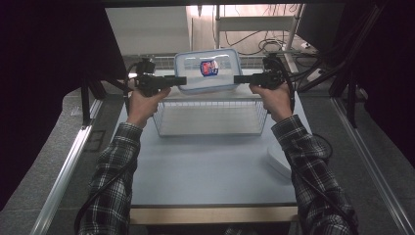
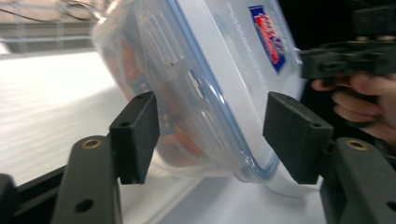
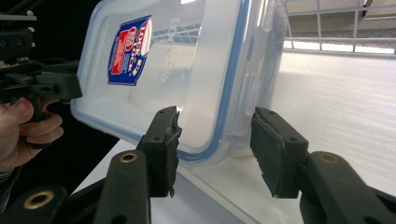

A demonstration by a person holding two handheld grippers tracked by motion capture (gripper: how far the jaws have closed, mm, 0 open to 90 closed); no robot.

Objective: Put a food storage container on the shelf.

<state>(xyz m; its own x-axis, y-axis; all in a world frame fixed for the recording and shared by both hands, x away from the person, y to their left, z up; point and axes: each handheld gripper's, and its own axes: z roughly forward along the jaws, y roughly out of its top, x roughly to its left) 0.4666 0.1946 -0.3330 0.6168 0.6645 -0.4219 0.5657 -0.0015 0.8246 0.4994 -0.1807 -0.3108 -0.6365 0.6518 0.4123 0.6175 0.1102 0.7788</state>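
A clear plastic container with a blue-sealed lid and a red and blue label stands tilted on its edge on a white surface behind a wire basket. My left gripper reaches its left end. In the left gripper view the container's corner sits between the jaws, which stand open, and the lid-side pad is a little off it. My right gripper is at the other end. There both pads press on the container's rim, one on the lid, one on the base.
The wire basket sits on the blue-grey table, which has free room toward its near edge. A white block lies at the right edge. Cables and a shelf frame are behind the table. Metal rails run along both sides.
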